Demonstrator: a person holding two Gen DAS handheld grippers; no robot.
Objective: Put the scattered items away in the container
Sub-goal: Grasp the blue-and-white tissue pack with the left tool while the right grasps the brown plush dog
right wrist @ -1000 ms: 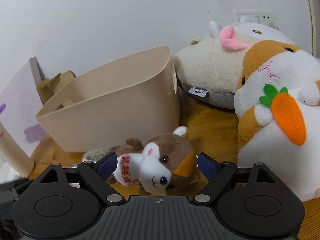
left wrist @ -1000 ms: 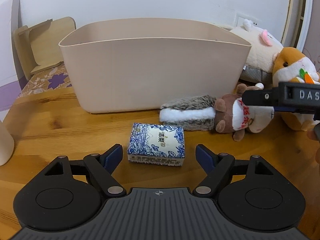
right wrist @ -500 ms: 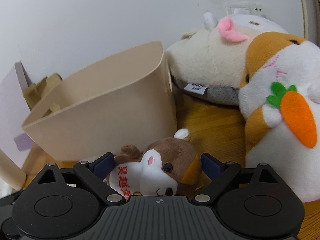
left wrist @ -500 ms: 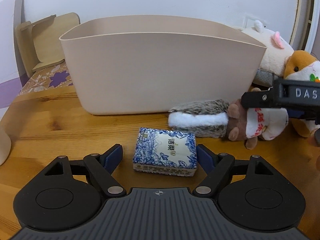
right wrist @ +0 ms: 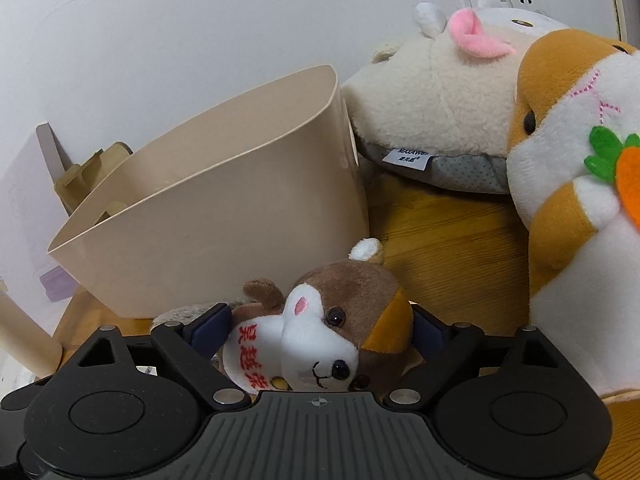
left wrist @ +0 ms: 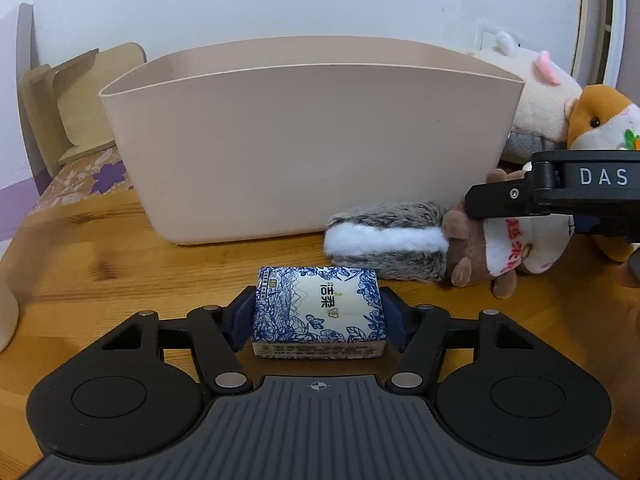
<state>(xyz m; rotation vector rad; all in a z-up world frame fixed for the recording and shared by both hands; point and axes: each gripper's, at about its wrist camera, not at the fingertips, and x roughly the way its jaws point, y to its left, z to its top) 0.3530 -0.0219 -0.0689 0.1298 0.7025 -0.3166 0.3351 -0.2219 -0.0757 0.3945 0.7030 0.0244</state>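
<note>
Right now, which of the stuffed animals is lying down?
The small brown-and-white squirrel plush with red writing on its bib lies on its side on the table. The cream plush and the orange hamster holding a carrot sit upright.

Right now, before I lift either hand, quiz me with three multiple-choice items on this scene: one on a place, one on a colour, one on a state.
1. The small chipmunk plush lies:
A. inside the bin
B. on the table in front of the bin
C. atop the carrot hamster

2. The bin is:
A. beige
B. green
C. black

3. The left gripper is:
A. wide open, nothing between its fingers
B. closed onto the tissue pack
C. holding a plush

Answers:
1 B, it rests on the wooden table.
2 A, plain beige walls.
3 B, both pads meet the sides of the tissue pack.
</note>
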